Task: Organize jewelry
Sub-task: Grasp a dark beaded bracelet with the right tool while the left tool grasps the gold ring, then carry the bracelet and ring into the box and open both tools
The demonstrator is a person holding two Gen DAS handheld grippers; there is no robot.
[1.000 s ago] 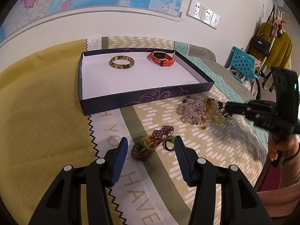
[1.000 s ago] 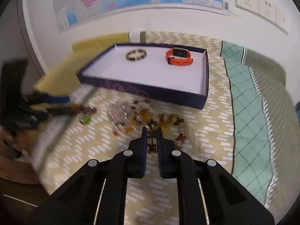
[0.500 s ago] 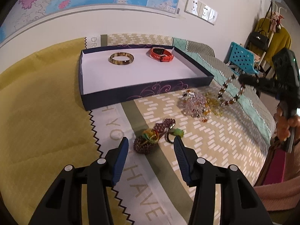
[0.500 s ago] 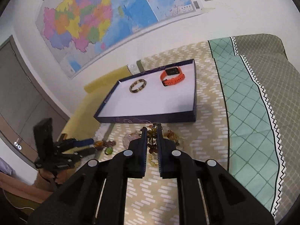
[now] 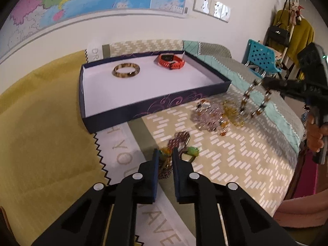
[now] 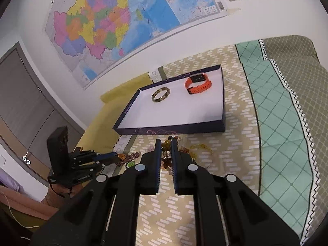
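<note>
A dark blue tray (image 5: 155, 106) (image 6: 174, 128) on the bed holds a tortoiseshell bangle (image 5: 126, 70) (image 6: 161, 94) and an orange watch (image 5: 171, 60) (image 6: 197, 84). My left gripper (image 5: 165, 153) (image 6: 114, 155) is closing, and its pads pinch a purple beaded bracelet bundle (image 5: 178, 139) with a green charm (image 5: 192, 150). My right gripper (image 6: 164, 143) (image 5: 266, 83) is shut on a brown beaded bracelet (image 5: 252, 100) that hangs clear above the bedspread. A pile of clear and amber beads (image 5: 213, 114) (image 6: 196, 149) lies in front of the tray.
A yellow blanket (image 5: 41, 123) covers the bed's left side. A teal chair (image 5: 262, 59) and a coat rack with a black bag (image 5: 278, 33) stand past the bed's right edge. A map and sockets hang on the wall behind.
My left jaws have closed from wide apart onto the purple bundle. My right gripper has risen, rolled and lifted the brown bracelet off the bead pile.
</note>
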